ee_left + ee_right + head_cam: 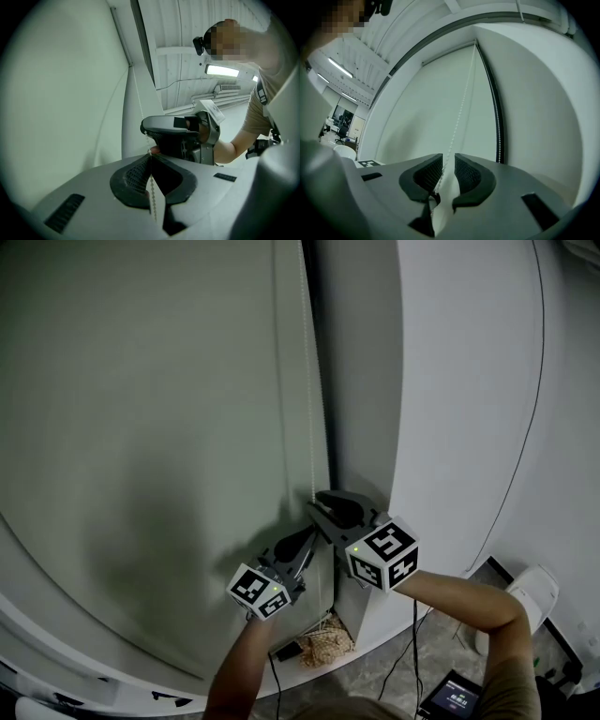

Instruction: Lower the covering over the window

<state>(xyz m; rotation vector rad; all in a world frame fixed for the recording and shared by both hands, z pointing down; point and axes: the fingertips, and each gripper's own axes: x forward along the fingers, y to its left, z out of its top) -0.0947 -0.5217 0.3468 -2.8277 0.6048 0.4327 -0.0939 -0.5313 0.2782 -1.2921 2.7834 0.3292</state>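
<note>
**Operator:** State of the fingers?

**Technician:** The left gripper (151,158) has its fingers (132,177) closed on the bead chain (140,105). The strand passes through the pinch and runs on upward from it. The right gripper (448,161) has its fingers (469,176) narrowly apart. The same chain runs through that gap, but the pads do not press on it. In the head view the right gripper sits just above the left one.

**Operator:** Where is the covering?

**Technician:** The blind (141,427) hangs just beyond both sets of fingers, on the far side of the chain. A second strand (498,131) lies to the right of the right fingers.

**Operator:** Handling?

**Technician:** The chain is judged to be light, thin and limp, so it will carry load in tension only. The beads should key into the ribbed pads and resist slipping. Take hold just above the left fingers, close squarely on the strand, and pull along its line. A sideways pull may snag the chain. Pulling the second strand would probably raise the blind.
</note>
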